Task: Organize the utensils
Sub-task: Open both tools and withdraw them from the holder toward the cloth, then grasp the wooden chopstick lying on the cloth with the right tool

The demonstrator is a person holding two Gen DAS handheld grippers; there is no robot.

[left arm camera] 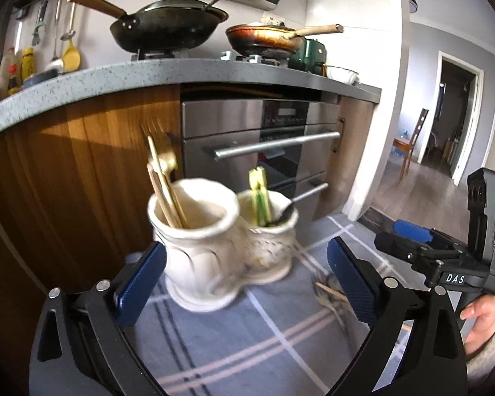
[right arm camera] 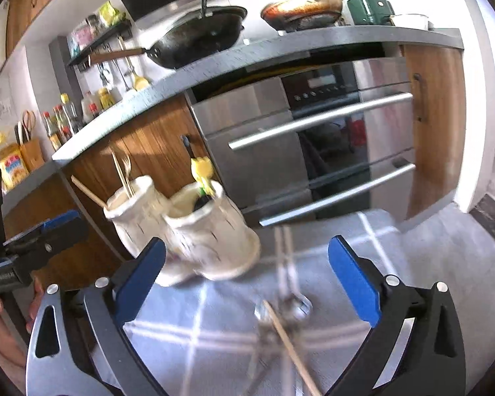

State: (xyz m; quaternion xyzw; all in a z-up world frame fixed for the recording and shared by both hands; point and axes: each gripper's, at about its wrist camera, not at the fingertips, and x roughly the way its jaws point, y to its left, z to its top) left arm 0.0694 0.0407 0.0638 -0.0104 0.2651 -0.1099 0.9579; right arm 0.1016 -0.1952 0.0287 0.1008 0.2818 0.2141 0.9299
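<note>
A white ceramic double utensil holder [left arm camera: 214,247] stands on a grey checked cloth [left arm camera: 247,340]. Its left cup holds gold cutlery and chopsticks [left arm camera: 163,178]; its right cup holds yellow-green chopsticks [left arm camera: 260,198] and a dark spoon [left arm camera: 290,206]. My left gripper [left arm camera: 247,280] is open, its fingers either side of the holder. My right gripper [right arm camera: 247,280] is open above loose utensils on the cloth: silver spoons [right arm camera: 290,300] and a wooden chopstick [right arm camera: 290,349]. The holder also shows in the right wrist view [right arm camera: 188,231]. The right gripper shows at the right of the left wrist view [left arm camera: 445,254].
A kitchen counter [left arm camera: 148,76] with a black wok [left arm camera: 168,26] and a frying pan [left arm camera: 267,38] stands behind. A steel oven [left arm camera: 260,145] and wood cabinet doors [left arm camera: 82,165] face the cloth. Sauce bottles [right arm camera: 62,122] line the counter's left.
</note>
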